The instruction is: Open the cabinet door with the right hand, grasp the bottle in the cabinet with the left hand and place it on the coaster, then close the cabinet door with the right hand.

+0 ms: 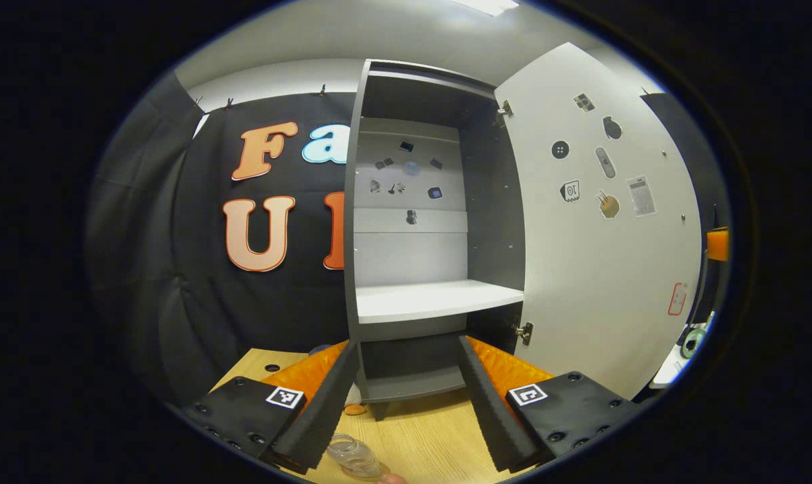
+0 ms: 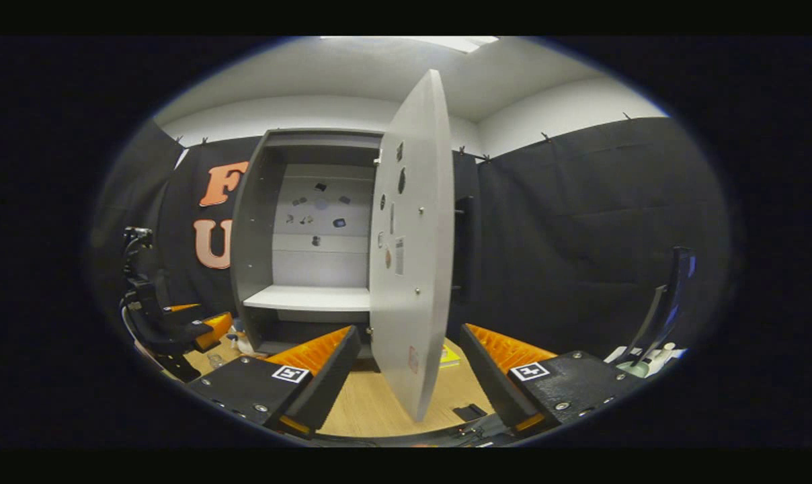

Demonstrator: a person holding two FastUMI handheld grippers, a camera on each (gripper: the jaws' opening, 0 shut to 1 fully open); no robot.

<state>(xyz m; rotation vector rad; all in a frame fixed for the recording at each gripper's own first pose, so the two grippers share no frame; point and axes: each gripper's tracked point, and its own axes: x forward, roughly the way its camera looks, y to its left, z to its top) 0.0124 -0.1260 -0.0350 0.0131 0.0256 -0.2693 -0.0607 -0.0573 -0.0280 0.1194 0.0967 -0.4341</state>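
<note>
My left gripper has its fingers spread wide with nothing between them. The clear plastic bottle sits on the pale wooden tabletop just below and inside my left finger, so I judge it has been set down; I cannot make out the coaster under it. My right gripper is also wide open and empty, the edge of the tall white cabinet door standing between its fingers, placed well for pushing shut. The grey cabinet stands open ahead, its white shelf bare. Black cloth walls the booth.
</note>
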